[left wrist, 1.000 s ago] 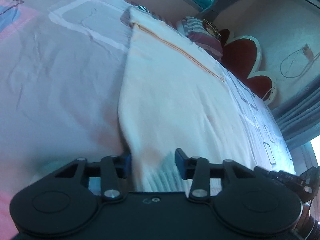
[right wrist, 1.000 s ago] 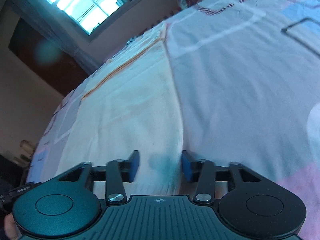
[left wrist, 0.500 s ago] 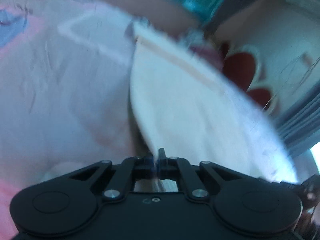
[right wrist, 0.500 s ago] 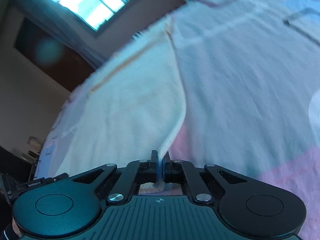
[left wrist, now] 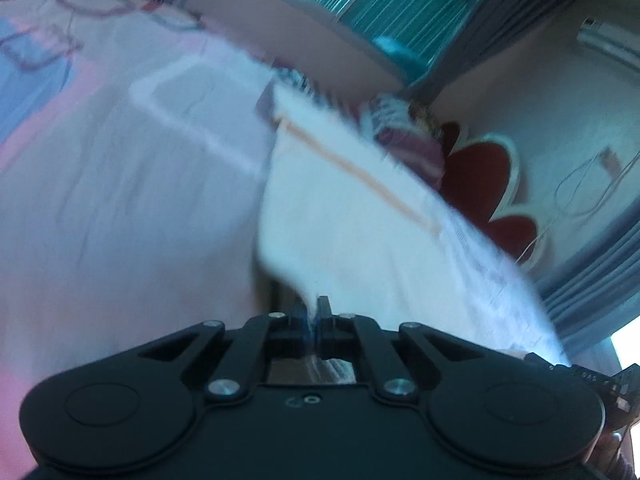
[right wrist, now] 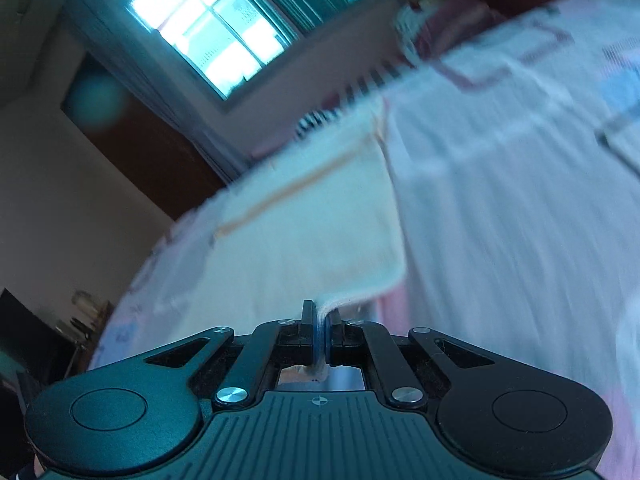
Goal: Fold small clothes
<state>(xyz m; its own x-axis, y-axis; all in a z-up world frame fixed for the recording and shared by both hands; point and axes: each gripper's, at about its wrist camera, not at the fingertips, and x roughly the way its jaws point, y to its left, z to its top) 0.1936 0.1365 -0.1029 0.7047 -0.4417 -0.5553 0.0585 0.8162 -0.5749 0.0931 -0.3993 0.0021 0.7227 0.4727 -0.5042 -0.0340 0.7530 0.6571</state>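
Your left gripper (left wrist: 316, 320) angles down at the bed, jaws clamped on the near left corner of the cream cloth (left wrist: 360, 232). Your right gripper (right wrist: 320, 332) is pitched the same, pinching the near right corner. The cloth's far end lies on the patterned bedsheet (left wrist: 120, 184). Both views are motion-blurred; the cloth's far edge and the pillow (left wrist: 400, 132) are smeared.
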